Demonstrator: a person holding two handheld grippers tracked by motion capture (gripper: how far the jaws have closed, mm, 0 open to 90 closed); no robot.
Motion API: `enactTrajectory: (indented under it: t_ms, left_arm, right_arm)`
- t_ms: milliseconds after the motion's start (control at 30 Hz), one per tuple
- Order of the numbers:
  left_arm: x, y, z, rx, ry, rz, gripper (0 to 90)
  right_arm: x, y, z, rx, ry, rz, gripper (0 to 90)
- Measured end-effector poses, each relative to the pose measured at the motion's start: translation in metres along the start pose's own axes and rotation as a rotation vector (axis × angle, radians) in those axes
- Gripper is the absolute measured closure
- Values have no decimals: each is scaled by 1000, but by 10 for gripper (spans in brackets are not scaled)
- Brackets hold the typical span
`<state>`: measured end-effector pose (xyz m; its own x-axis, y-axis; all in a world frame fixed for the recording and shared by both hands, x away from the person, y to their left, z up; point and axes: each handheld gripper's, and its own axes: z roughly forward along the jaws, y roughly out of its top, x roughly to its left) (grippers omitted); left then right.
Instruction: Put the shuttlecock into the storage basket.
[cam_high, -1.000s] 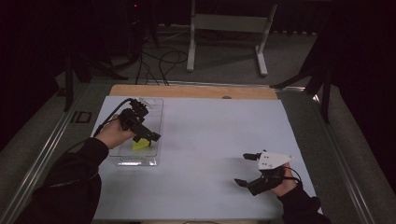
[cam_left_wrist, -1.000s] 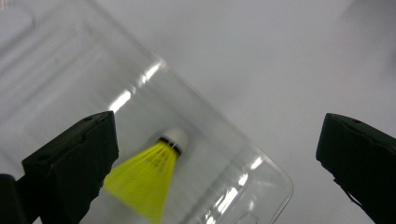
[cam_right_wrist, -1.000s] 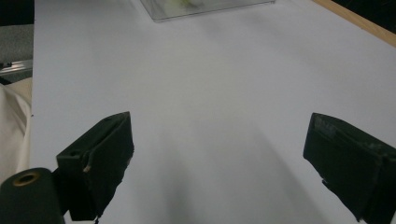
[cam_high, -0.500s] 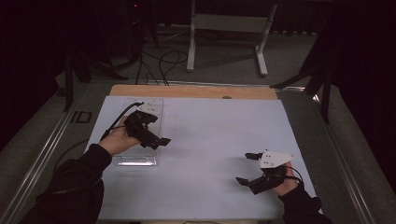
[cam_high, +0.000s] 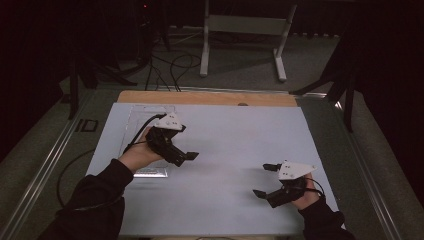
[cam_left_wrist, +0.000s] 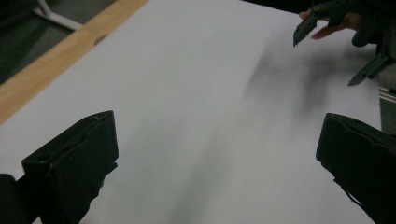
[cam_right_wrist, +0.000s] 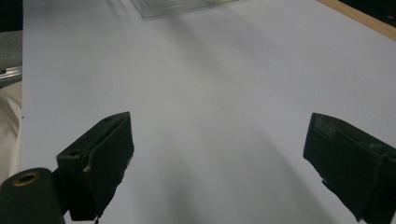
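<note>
Table (cam_high: 225, 130): white top, bare between both tools.
Clear tray (cam_high: 145, 131): lies flat at the left side, under the left hand; contents cannot be told.
Left gripper (cam_high: 189, 156): jaws spread, empty, just beside the tray, pointing across the table.
Right gripper (cam_high: 265, 180): jaws spread, empty, low at the near right, well apart from the tray.
Judged step: left tool clearing the tray; advise level travel, jaws kept wide.

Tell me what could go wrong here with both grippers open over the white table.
The left gripper hangs open beside the clear tray; its trailing cable crosses the tray and might drag it. The right gripper, also open, sits near the table's front edge and could knock it.
</note>
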<state>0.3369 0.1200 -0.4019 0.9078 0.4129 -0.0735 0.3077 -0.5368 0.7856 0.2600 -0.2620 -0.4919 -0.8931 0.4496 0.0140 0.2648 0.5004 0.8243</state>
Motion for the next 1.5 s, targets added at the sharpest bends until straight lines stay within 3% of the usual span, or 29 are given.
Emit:
enactTrajectory:
  t_ms: [200, 467, 567, 833, 1133, 1300, 1500]
  left_arm:
    - [-8, -1, 10, -36, -24, 3, 0]
    - [-22, -9, 26, -69, 1, 35, 0]
    - [-28, -16, 34, -68, -26, 33, 0]
    - [-36, -28, 39, -62, -47, 32, 0]
    - [-51, -48, 41, -10, -104, 25, 0]
    - [-53, -56, 39, -3, -111, 16, 0]
    - [-55, -81, 33, 2, -106, -17, 0]
  right_arm:
    - [0, -1, 1, 2, 3, 2, 85]
    - [0, -2, 0, 4, 1, 4, 85]
    - [0, -3, 1, 8, 3, 8, 85]
    - [1, -5, 2, 14, 0, 8, 85]
    - [-1, -10, 3, 21, -9, 21, 85]
    - [-1, -11, 2, 17, -19, 14, 85]
    - [-1, -13, 0, 15, -28, 19, 85]
